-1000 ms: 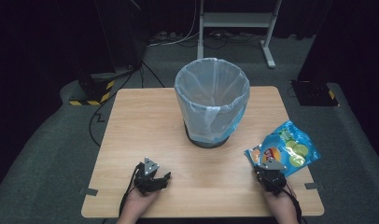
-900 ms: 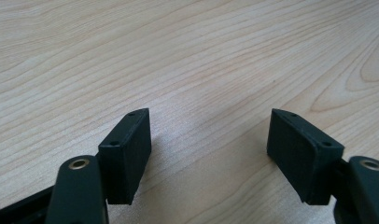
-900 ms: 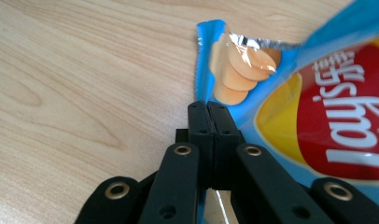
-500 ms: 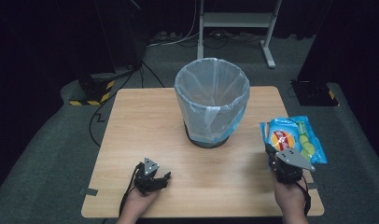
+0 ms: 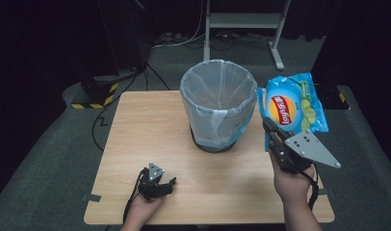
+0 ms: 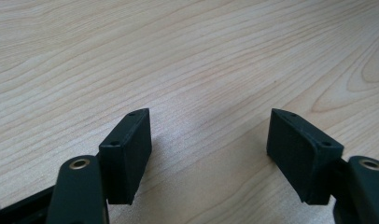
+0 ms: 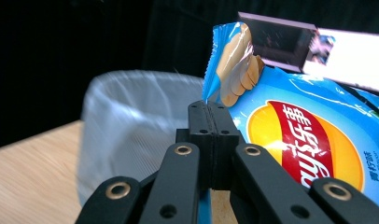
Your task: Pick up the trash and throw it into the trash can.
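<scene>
Bag: high view showing one chip bag [image 5: 291, 107] hanging in air above right edge of tabletop [image 5: 150, 130], just beside one lined bin [image 5: 218, 103] standing near tabletop centre. Right tongs [image 5: 269, 129] pinching bag's lower corner. Left tongs [image 5: 165, 185] resting near front edge.

Left gripper view: left tongs [image 6: 208, 140] standing apart, nothing between.

Right gripper view: right tongs [image 7: 209, 112] clamping together on bag [image 7: 313, 135] edge seam. Judging bag light, crinkly, slippery, contents fragile; flat seam looking like safest hold.
</scene>
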`<state>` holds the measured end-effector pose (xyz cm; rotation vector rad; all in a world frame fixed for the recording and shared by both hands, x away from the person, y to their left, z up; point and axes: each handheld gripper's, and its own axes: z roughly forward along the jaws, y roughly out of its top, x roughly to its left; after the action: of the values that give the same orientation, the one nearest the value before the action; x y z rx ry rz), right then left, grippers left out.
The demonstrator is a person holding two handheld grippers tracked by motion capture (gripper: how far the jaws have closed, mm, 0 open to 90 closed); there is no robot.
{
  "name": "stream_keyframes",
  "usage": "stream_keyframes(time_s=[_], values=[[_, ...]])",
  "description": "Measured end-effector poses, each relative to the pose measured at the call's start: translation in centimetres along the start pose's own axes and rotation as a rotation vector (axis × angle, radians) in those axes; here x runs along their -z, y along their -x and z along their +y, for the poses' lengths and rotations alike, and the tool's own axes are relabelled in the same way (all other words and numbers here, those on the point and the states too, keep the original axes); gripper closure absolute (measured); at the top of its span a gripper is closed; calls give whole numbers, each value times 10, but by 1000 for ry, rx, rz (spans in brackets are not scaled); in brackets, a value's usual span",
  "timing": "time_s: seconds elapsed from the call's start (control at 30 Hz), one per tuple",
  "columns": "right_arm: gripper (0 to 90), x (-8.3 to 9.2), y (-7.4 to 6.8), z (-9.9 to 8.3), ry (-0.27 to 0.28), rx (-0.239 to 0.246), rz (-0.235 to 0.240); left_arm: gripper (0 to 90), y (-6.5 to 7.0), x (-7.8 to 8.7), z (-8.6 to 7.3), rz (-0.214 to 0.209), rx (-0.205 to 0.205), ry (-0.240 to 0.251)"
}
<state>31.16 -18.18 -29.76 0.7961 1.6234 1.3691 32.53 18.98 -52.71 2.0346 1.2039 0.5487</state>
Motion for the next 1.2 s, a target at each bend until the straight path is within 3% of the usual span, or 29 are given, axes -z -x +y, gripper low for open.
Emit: stream_keyframes(time_s=[0.27, 0.5, 0.73, 1.0, 1.2], values=[[900, -24, -40, 47, 86, 72, 98, 309, 0, 0, 0, -1, 6, 0], [900, -50, -71, 72, 125, 101, 177, 308, 0, 1, -1, -7, 9, 3], [900, -71, -86, 76, 126, 87, 234, 308, 0, 1, -1, -11, 2, 4], [900, -89, -88, 74, 110, 11, 303, 308, 0, 1, -1, -8, 0, 3], [897, -99, -96, 72, 104, -15, 341, 308, 0, 1, -1, -8, 4, 3]])
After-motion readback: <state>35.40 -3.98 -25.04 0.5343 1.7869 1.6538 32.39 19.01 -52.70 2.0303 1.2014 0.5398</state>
